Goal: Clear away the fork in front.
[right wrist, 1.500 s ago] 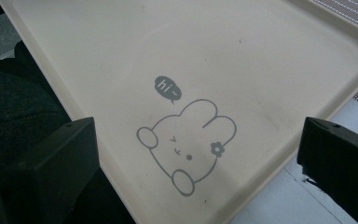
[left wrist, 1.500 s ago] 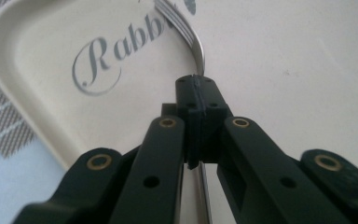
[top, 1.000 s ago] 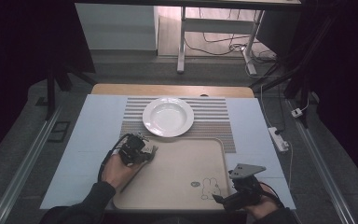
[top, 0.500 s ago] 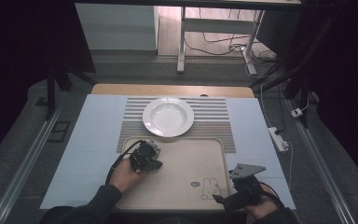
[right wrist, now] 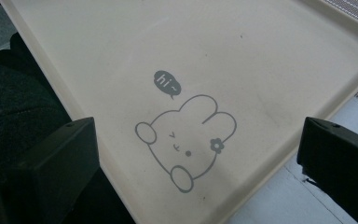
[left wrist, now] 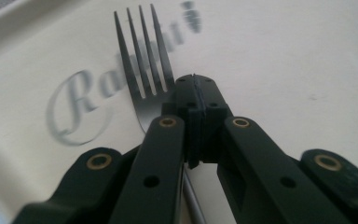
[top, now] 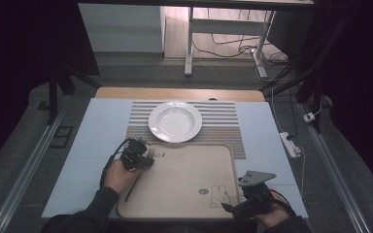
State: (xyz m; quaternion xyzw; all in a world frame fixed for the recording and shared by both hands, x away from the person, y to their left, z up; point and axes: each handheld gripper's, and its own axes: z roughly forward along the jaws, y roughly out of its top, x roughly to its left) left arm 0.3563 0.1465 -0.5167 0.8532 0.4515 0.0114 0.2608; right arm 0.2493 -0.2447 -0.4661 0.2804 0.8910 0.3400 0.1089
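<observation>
A dark metal fork is clamped at its neck between the jaws of my left gripper. Its tines point ahead over the cream tray and its "Rabbit" lettering. In the high view the left gripper is at the tray's far left corner, and the fork's handle trails back toward the person. My right gripper hovers at the tray's near right corner. In its own view the right gripper has jaws wide apart above the rabbit drawing on the tray, with nothing between them.
A white empty plate rests on a striped placemat just beyond the tray. A pale blue sheet covers the table. A power strip lies off the right edge.
My left gripper moved right over the tray with the fork, then drew back a little to the left. The right gripper stayed where it was.
</observation>
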